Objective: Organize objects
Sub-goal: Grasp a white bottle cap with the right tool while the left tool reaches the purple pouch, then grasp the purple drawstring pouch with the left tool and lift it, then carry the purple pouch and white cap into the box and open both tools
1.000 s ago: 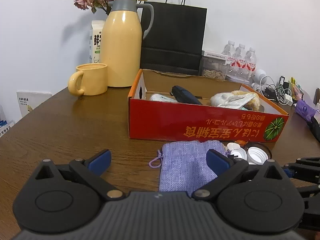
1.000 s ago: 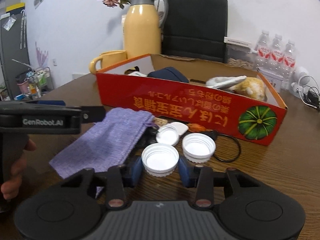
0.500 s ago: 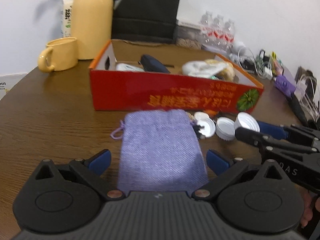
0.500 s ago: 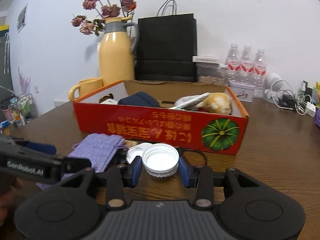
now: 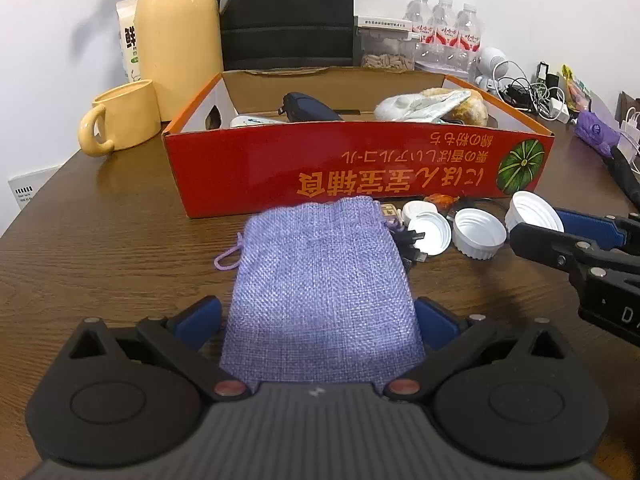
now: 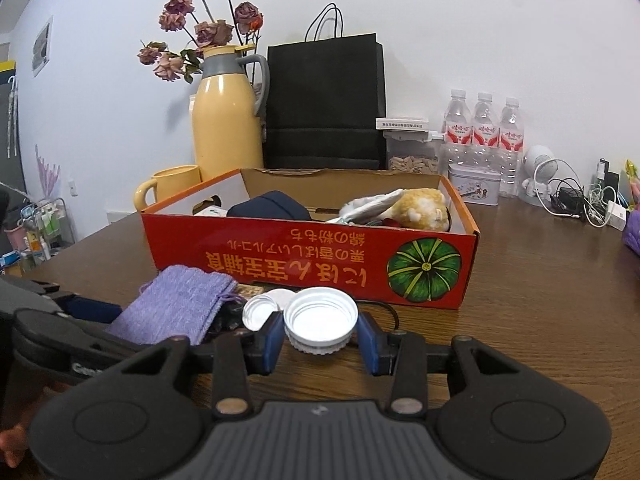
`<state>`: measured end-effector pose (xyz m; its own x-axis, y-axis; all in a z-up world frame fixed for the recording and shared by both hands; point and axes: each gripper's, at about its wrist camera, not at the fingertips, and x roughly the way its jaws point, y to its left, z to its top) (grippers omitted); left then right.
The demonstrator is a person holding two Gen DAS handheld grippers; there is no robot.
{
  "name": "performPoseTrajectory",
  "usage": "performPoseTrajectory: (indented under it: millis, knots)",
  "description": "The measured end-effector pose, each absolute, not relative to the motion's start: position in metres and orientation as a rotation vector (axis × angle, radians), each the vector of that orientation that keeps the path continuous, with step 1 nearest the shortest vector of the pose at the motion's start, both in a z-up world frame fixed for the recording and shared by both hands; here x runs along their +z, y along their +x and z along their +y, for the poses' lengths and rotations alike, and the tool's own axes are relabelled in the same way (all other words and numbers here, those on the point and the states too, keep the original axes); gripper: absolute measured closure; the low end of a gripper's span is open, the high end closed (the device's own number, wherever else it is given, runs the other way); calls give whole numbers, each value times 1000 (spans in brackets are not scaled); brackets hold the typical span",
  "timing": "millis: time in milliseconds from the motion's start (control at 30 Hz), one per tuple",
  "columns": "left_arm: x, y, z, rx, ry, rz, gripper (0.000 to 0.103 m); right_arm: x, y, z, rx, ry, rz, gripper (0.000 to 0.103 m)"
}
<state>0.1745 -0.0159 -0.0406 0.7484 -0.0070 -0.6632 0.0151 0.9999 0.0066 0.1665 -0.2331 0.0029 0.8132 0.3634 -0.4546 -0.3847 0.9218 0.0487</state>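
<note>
1. Right gripper (image 6: 320, 334): jaws partly closed, pads clamped on a white lid (image 6: 320, 320), held clear of the table (image 6: 540, 320) in front of the red box (image 6: 312, 264).
2. Left gripper (image 5: 320, 320): jaws wide apart, straddling the purple pouch (image 5: 320, 280); nothing gripped.
3. Done: box already holds several items.
4. Remaining: pouch, two more lids (image 5: 478, 232) and small items beside the box.

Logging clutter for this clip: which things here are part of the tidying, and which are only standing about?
Part of the job:
- white cap clamped in the right gripper
- purple pouch between the open fingers of the left gripper
- loose caps on the table
- red box

Standing about:
- yellow flask
- yellow mug
- black bag
- water bottles
- cables
</note>
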Motion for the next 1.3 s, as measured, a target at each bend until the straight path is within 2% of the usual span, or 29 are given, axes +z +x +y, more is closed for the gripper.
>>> performPoseTrajectory:
  millis: [167,267,333,433,467,500,567,667,967,1300]
  knots:
    - [-42,171,-17,-13,13,709,0,3,164,-233,407,-49,475,64]
    - [-41,165,-18,-22,17,693,10,3,164,-233,411,-49,475,64]
    - [-40,161,-18,-22,15,675,24,3,163,-232,413,-49,475,64]
    - [-38,155,-15,-15,5,652,53,3,162,-233,414,-50,474,64]
    - [-37,153,-14,-15,-3,646,67,3,163,-232,414,-50,476,64]
    - [-37,152,-11,-16,-14,644,76,3,163,-233,416,-50,475,64]
    - [-36,149,-7,-21,-37,642,87,3,163,-233,414,-49,475,64]
    - [-32,143,-2,-24,-56,619,91,3,162,-232,415,-50,474,64]
    - [2,125,-2,-19,4,461,91,5,155,-229,421,-78,423,64]
    - [41,163,-10,-12,14,342,91,35,177,-207,439,-95,337,64]
